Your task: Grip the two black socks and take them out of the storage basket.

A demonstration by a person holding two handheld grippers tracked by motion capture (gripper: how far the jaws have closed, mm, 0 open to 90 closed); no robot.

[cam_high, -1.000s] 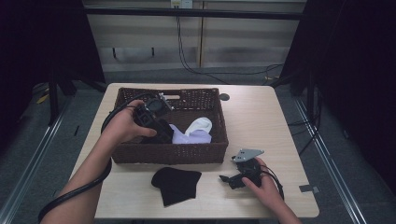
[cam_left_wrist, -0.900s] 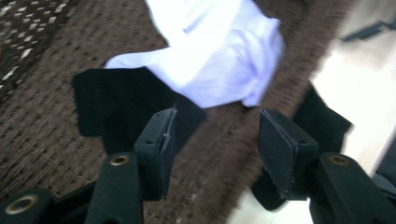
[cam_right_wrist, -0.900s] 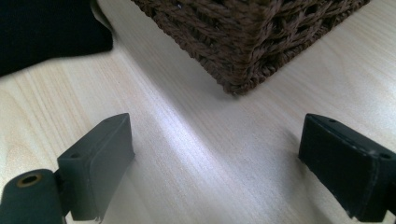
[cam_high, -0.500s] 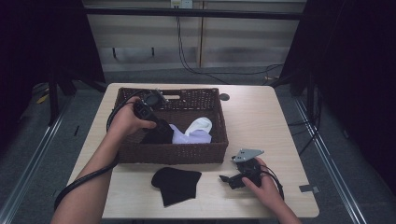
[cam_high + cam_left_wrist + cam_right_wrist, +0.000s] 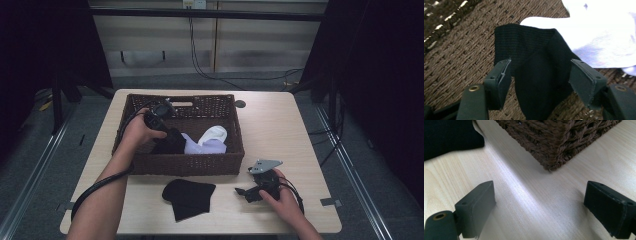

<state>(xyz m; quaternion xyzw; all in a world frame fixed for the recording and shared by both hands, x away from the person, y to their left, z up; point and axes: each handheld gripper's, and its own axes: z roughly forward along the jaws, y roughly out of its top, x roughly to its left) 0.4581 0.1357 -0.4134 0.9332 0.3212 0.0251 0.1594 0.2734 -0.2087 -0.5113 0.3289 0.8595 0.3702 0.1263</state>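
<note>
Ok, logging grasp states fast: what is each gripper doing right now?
Left gripper: open, jaws either side of the black sock in the basket.
Right gripper: open, holding nothing, over the table.

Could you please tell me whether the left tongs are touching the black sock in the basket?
Cannot tell. In the left gripper view the left tongs stand open around the black sock, but the sock's dark edges merge with the pads, so neither contact nor a gap shows plainly.

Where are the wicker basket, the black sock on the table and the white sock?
wicker basket (image 5: 192, 164), high view, on its near wall.
black sock on the table (image 5: 191, 195), high view, on its middle.
white sock (image 5: 214, 134), high view, on its upper fold.
</note>
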